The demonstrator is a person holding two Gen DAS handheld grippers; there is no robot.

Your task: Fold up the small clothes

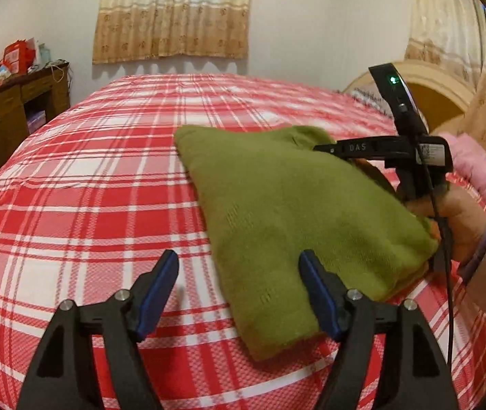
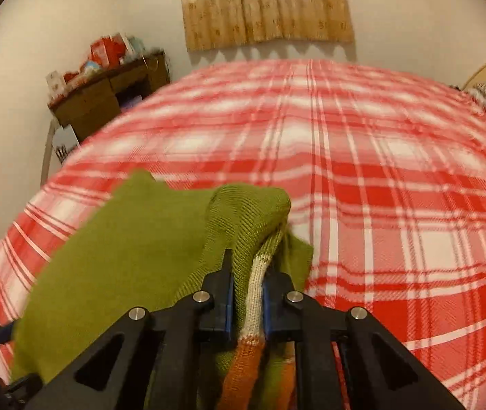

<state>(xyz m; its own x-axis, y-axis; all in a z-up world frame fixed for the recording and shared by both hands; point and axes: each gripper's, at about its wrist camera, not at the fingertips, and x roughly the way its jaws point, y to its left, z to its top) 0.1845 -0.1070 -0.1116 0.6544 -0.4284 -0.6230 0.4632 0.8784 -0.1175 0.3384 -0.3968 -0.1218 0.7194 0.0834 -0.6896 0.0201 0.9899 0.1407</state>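
While the green knit sweater (image 1: 287, 218) lies folded on the red-and-white plaid bedspread (image 1: 89, 188), the left gripper (image 1: 239, 294) hovers just above its near edge with blue-padded fingers (image 1: 160, 287) spread wide and holding nothing; one finger sits over the bedspread, the other over the sweater's near corner. From the right wrist view, the right gripper (image 2: 247, 290) is clamped narrowly on a bunched fold of the sweater (image 2: 133, 256), pinching a strip of green, cream and orange knit between its pads. From the left wrist view that gripper (image 1: 331, 148) reaches in at the sweater's far right edge, held by a hand (image 1: 461, 225) in a pink sleeve (image 1: 482, 174). Against the far wall a wooden desk (image 1: 7, 112) carries a jumble of red packages (image 1: 17, 56) on its top; what its open shelf holds is too blurred to tell. A beige patterned curtain (image 1: 174, 13) hangs above the bed.
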